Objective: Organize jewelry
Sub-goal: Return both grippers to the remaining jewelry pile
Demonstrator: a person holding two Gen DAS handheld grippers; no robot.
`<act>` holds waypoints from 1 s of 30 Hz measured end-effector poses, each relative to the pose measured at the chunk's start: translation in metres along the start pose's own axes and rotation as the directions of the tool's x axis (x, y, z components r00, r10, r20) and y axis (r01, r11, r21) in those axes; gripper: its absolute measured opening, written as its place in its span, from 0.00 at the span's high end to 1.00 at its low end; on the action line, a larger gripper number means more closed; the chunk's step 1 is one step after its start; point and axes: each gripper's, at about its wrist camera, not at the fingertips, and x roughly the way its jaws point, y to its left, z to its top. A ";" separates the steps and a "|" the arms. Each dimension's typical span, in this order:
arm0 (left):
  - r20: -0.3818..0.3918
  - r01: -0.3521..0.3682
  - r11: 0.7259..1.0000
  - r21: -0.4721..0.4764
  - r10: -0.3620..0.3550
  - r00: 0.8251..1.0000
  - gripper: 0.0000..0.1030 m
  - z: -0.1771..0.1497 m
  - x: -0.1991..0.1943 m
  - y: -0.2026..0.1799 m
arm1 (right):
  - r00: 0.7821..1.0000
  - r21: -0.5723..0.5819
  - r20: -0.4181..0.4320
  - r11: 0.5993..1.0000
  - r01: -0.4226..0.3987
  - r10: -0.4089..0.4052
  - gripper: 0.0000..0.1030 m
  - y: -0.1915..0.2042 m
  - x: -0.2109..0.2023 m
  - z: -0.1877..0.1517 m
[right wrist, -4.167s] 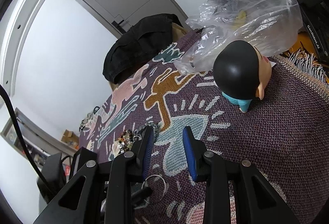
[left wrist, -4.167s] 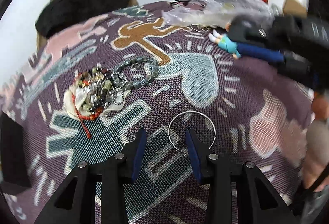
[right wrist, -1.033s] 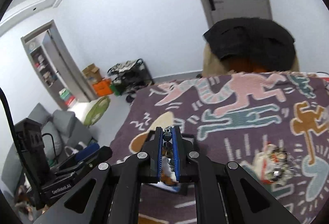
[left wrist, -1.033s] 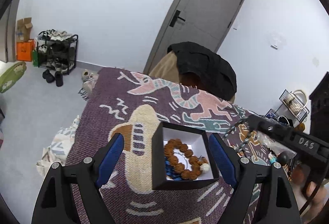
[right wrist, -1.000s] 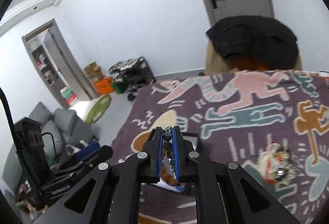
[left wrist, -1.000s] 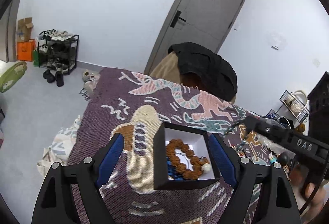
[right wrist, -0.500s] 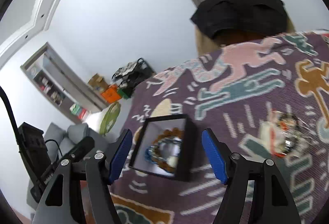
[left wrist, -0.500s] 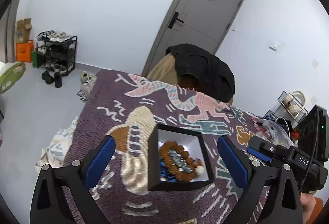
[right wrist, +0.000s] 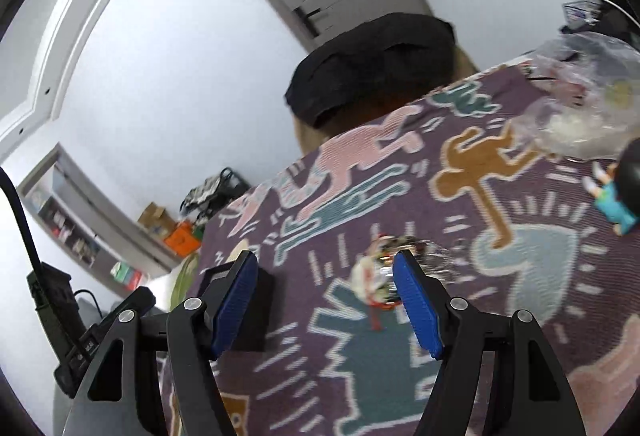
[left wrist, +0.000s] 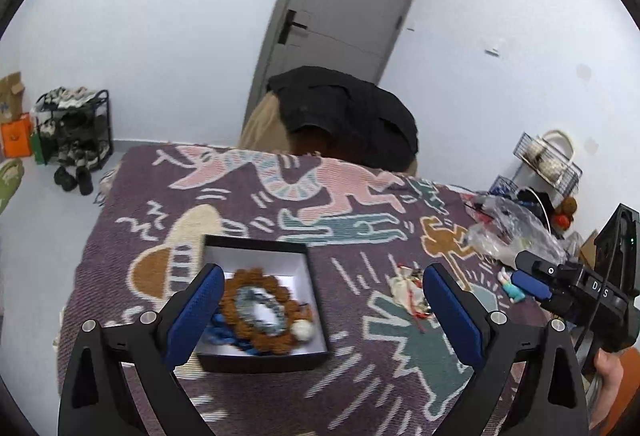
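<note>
A black box with a white inside sits on the patterned blanket. In it lie a brown bead bracelet, a grey-blue bead bracelet and blue beads. My left gripper is open and empty, raised over the box's right edge. A heap of loose jewelry on a white cloth lies to the right; it also shows in the right wrist view. My right gripper is open and empty above the blanket, between the box and the heap.
A plastic bag and a small doll lie at the blanket's far right. A chair with a dark jacket stands behind the table. The right gripper's body is at the right edge.
My right gripper opened and let the grey-blue bracelet drop into the box, then swung right toward the heap. My left gripper opened wide and lifted a little.
</note>
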 end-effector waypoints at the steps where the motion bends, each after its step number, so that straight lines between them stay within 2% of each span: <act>1: -0.005 0.005 1.000 0.012 -0.005 1.000 0.03 -0.001 0.003 -0.007 | 1.000 0.006 0.004 1.000 0.004 -0.004 0.31 -0.006 -0.003 0.000; 10: -0.073 0.079 0.992 0.102 -0.071 0.995 0.04 -0.010 0.034 -0.057 | 0.999 0.062 0.033 0.998 0.032 -0.034 0.32 -0.049 -0.020 -0.003; 18: -0.142 0.102 0.986 0.130 -0.083 0.986 0.33 -0.016 0.064 -0.083 | 0.999 0.094 0.030 0.995 0.035 -0.038 0.32 -0.076 -0.021 -0.007; 26: -0.199 0.123 0.979 0.162 -0.089 0.976 0.58 -0.019 0.097 -0.104 | 0.998 0.122 0.042 0.992 0.041 -0.047 0.32 -0.096 -0.021 -0.006; 30: -0.243 0.126 0.979 0.159 -0.085 0.966 0.65 -0.019 0.118 -0.108 | 0.998 0.129 0.047 0.991 0.046 -0.052 0.32 -0.104 -0.020 -0.006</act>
